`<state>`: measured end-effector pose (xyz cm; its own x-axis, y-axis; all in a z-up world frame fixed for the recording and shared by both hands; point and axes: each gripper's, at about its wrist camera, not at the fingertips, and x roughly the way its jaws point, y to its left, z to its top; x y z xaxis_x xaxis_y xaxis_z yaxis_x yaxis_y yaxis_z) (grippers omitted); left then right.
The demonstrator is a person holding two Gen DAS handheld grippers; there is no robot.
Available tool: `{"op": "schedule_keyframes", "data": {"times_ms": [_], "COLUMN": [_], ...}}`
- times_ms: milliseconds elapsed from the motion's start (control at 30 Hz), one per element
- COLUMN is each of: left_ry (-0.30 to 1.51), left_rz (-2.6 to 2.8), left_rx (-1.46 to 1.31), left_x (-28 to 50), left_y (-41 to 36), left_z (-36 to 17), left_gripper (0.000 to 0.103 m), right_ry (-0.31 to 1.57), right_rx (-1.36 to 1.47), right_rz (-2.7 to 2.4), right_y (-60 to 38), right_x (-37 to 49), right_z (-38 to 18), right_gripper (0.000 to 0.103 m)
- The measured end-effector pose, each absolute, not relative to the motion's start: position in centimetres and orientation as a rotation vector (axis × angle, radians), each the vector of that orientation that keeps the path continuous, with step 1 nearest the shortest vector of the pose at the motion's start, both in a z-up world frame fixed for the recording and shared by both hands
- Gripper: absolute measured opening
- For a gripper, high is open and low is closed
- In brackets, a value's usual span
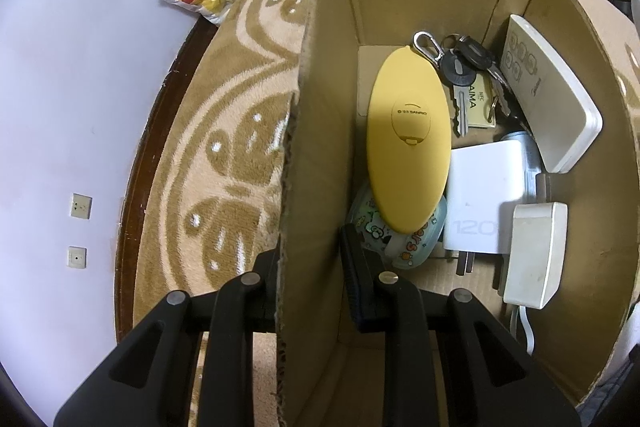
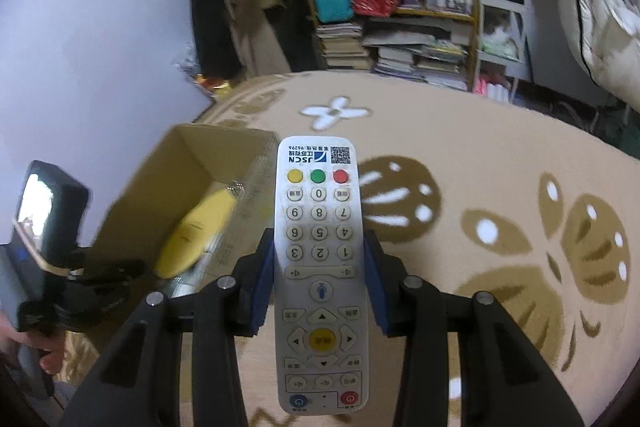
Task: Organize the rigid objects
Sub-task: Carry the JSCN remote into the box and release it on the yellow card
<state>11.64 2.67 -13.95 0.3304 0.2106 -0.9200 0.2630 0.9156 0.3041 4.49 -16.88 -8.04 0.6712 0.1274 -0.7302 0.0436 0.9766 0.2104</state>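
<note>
My left gripper (image 1: 310, 267) straddles the left wall of the cardboard box (image 1: 316, 107), one finger outside and one inside, shut on that wall. Inside the box lie a yellow oval case (image 1: 408, 139), a bunch of keys (image 1: 464, 75), a white remote (image 1: 552, 95), a white charger (image 1: 484, 195), a white adapter (image 1: 536, 255) and a patterned case (image 1: 400, 239). My right gripper (image 2: 320, 271) is shut on a white TV remote (image 2: 320, 267), held above the rug to the right of the box (image 2: 192, 179).
A beige patterned rug (image 2: 480, 163) covers the floor. A white wall (image 1: 72, 87) with sockets is at the left. A cluttered shelf with stacked books (image 2: 400, 39) stands behind the rug. The left gripper's body and the hand holding it (image 2: 40, 267) show at the left.
</note>
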Motion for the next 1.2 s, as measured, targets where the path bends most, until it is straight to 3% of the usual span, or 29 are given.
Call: {"op": "schedule_keyframes", "data": {"times_ms": [433,1200], "left_ry": [1.258,1.263], "left_rz": [-0.039,-0.042], "left_rx": [0.428,0.410], "left_x": [11.7,11.6], "left_y": [2.8,2.9], "left_z": [-14.5,-14.3], "left_gripper": [0.020,0.022], "right_ry": [0.773,0.829], "right_rx": [0.213,0.195], "right_rz": [0.129,0.230], "right_y": [-12.2,-8.5], "right_x": [3.7,4.5], "right_z": [-5.2,-8.5], "right_gripper": [0.043,0.043]}}
